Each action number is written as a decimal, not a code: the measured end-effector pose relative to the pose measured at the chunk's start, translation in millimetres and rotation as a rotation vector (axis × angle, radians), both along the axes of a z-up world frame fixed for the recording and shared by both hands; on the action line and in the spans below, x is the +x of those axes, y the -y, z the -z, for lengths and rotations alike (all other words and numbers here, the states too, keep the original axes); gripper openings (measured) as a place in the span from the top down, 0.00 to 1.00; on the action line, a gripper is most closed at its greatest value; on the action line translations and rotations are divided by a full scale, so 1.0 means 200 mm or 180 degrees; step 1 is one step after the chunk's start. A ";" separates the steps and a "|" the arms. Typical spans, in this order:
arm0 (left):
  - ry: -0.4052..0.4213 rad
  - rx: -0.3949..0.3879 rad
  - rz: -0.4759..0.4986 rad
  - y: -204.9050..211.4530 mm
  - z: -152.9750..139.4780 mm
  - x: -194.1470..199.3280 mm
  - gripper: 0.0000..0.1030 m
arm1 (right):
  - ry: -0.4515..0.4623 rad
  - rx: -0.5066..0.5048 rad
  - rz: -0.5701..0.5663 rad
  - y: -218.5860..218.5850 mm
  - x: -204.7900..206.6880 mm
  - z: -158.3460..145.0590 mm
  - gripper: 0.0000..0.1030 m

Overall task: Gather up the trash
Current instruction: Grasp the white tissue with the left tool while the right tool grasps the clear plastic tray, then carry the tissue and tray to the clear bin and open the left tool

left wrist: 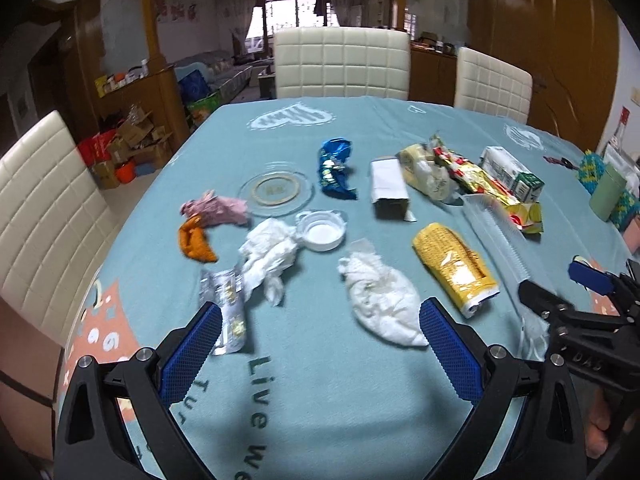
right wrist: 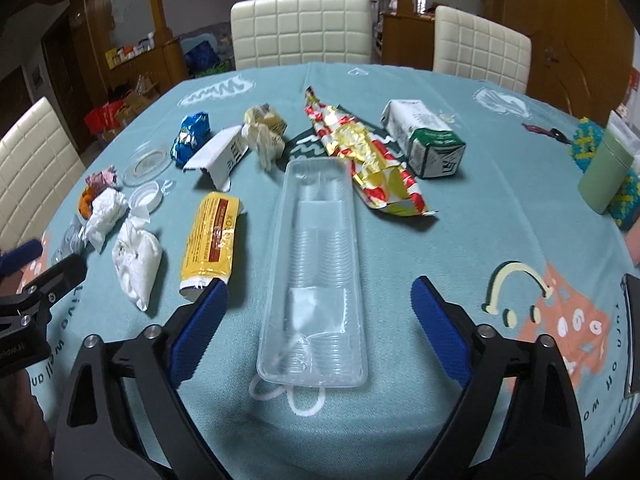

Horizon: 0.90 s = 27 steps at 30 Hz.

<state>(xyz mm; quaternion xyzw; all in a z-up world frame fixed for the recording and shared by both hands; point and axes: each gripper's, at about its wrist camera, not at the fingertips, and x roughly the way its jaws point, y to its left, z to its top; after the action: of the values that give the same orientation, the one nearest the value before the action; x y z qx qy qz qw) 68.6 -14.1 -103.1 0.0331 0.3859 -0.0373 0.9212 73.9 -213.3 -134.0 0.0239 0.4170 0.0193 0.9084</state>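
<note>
Trash lies scattered on the teal tablecloth point(left wrist: 320, 380). My left gripper point(left wrist: 320, 316) is open and empty; a crumpled white tissue point(left wrist: 380, 300) lies just ahead by its right finger, a silver wrapper point(left wrist: 228, 308) by its left finger. A second tissue point(left wrist: 268, 256), a white lid point(left wrist: 320, 230), a yellow packet point(left wrist: 456, 266) and a blue foil wrapper point(left wrist: 334, 168) lie beyond. My right gripper point(right wrist: 320, 296) is open and empty, its fingers either side of a long clear plastic tray point(right wrist: 316, 272). The yellow packet point(right wrist: 212, 236) lies left of it.
A red-gold wrapper point(right wrist: 368, 156), a milk carton point(right wrist: 426, 136), a white box point(right wrist: 220, 156) and a clear glass plate point(left wrist: 276, 192) lie further back. A green cup point(right wrist: 604, 172) stands at the right edge. Cream chairs point(left wrist: 342, 62) ring the table.
</note>
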 end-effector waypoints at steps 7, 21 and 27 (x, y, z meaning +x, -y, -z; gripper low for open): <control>-0.0253 0.0174 0.0222 0.16 0.09 0.12 0.06 | -0.0209 0.0035 -0.0062 -0.01 0.05 0.08 0.35; -0.0459 0.0156 0.0322 0.19 0.18 0.15 0.80 | -0.0196 0.0069 -0.0031 -0.01 0.11 0.09 0.58; -0.0326 0.0063 0.0375 0.16 0.10 0.10 0.84 | -0.0078 0.0039 -0.0005 -0.02 0.05 0.03 0.58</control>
<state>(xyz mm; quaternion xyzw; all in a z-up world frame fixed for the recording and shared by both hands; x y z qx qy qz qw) 87.9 -45.5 -123.9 0.0629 0.4302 -0.0893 0.8961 84.4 -208.9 -139.3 0.0293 0.4281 0.0223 0.9030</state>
